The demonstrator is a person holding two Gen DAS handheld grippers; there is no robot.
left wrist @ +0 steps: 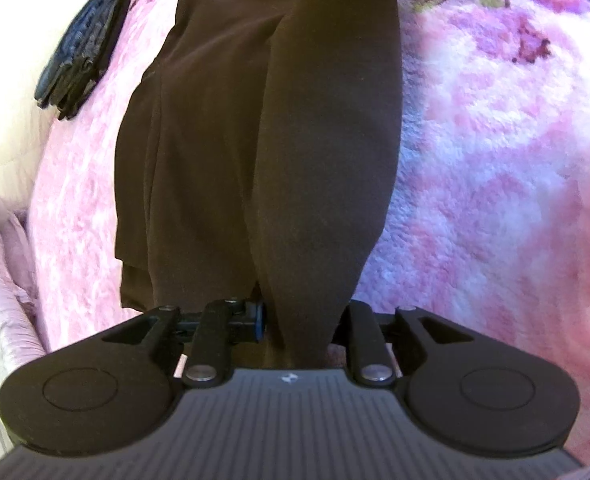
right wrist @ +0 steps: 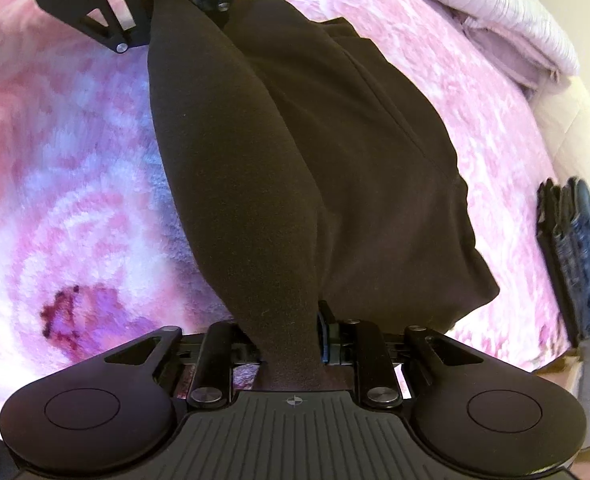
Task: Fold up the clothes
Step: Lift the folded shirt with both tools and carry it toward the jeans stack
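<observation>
Brown garment [left wrist: 327, 168] stretched between both grippers' closed jaws.

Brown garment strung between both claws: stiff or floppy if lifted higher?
Likely floppy: the garment bunches into a narrow band where the left claw and right claw pinch it, and the rest drapes on the blanket. Probably light and grippy; its surface looks matte and soft.
</observation>
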